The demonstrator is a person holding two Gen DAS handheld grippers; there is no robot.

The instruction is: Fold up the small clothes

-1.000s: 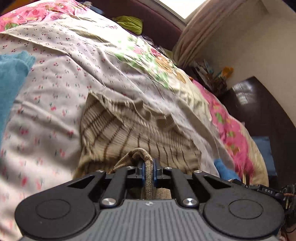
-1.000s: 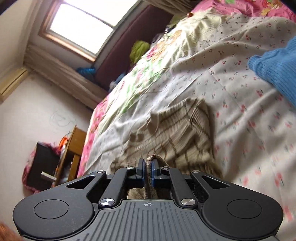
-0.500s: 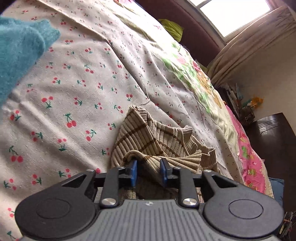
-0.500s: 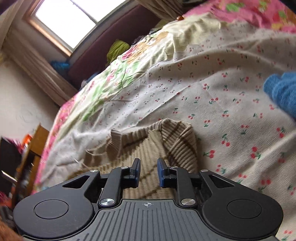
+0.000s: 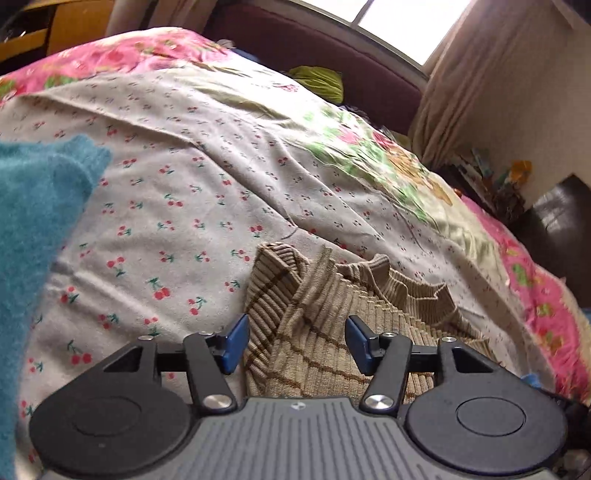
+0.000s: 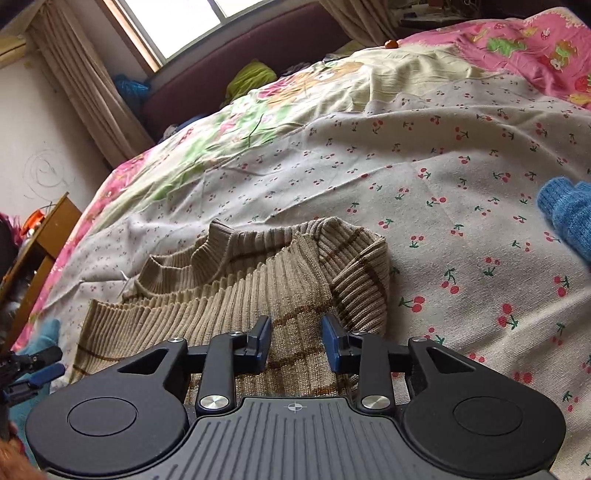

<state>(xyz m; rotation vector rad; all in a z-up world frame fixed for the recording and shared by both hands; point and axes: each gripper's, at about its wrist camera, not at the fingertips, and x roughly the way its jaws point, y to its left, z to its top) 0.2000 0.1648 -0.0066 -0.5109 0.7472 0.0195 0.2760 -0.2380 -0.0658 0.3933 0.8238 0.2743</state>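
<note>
Currently, sweater: a beige ribbed sweater [image 5: 317,332] [image 6: 258,295] with brown stripes lies crumpled on the cherry-print sheet [image 5: 166,206] [image 6: 461,166], at lower centre of both views.
Containers: the sheet-covered bed is the only carrier; on it lie the sweater and a blue knit garment [image 5: 33,229] [image 6: 569,218], the latter well apart, at the left edge of the left view and the right edge of the right view.
Left gripper [image 5: 297,341]: jaws stand apart over the sweater's folded part; the blue pads do not press the cloth; nothing held.
Right gripper [image 6: 295,341]: jaws parted just above the knit, at lower centre; pads clear of it; nothing held.
Jaw motion: both pairs have just been opening, the sweater lying below and between them.
Change: a second ago each gripper pinched a raised fold of the sweater; that fold now lies on the garment.
Surroundings: floral quilt [image 5: 369,162] [image 6: 229,122] at upper centre; window [image 5: 406,26] [image 6: 177,18] at top.
</note>
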